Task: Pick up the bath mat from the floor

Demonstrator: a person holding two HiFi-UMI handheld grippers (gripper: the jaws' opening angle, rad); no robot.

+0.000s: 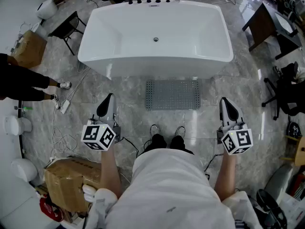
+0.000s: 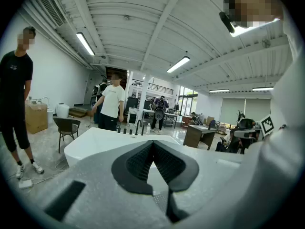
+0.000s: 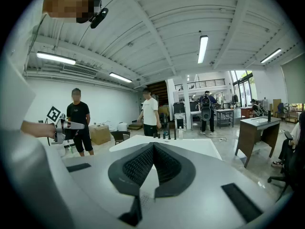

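Grey perforated bath mat, rectangular, lying flat on marble floor, just before white bathtub

The head camera is looking steeply down on the bathtub. The left claw and right claw cameras are facing forward across it, seemingly from nearby.

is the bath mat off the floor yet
No, the bath mat lies flat on the floor right in front of the bathtub.
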